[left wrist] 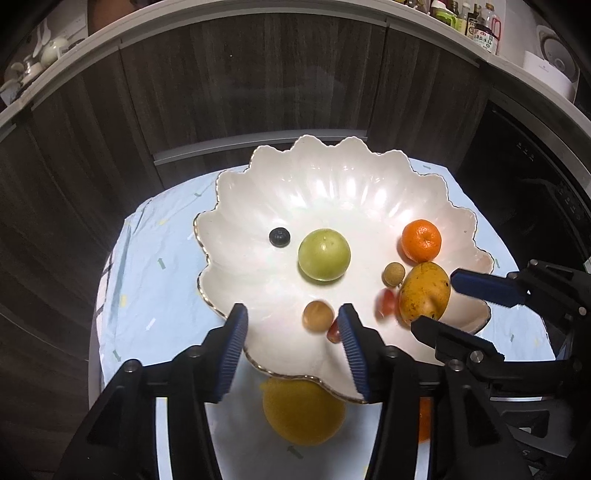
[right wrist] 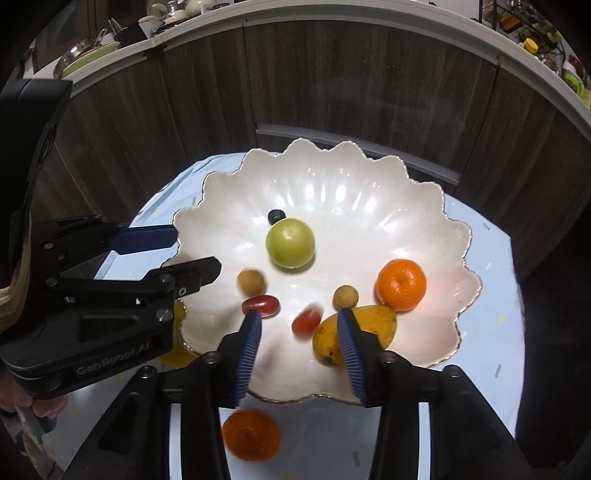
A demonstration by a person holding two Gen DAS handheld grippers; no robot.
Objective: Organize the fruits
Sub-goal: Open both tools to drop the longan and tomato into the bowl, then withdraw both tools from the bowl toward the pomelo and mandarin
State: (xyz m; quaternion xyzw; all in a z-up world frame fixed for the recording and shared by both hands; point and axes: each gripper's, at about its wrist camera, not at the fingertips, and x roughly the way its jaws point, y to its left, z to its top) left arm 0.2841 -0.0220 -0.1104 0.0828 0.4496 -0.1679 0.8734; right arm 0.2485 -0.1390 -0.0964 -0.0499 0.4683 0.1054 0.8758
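Observation:
A white scalloped bowl (left wrist: 332, 192) (right wrist: 332, 184) holds a green round fruit (left wrist: 324, 254) (right wrist: 290, 242), a blueberry (left wrist: 279, 236), a tangerine (left wrist: 421, 240) (right wrist: 400, 284), a mango (left wrist: 424, 291) (right wrist: 373, 325), two longans (left wrist: 317, 315) (left wrist: 393, 274) and two red cherry tomatoes (right wrist: 260, 305) (right wrist: 306, 322), one blurred. My left gripper (left wrist: 291, 325) is open and empty over the bowl's near rim. My right gripper (right wrist: 299, 325) is open and empty above the tomatoes. A lemon (left wrist: 303, 411) and a second tangerine (right wrist: 251, 435) lie on the cloth in front of the bowl.
The bowl stands on a light blue cloth (left wrist: 155, 280) over a small round table. Dark wood cabinets (left wrist: 240, 92) stand behind, under a counter with bottles (left wrist: 476, 26) and kitchenware (right wrist: 92, 48).

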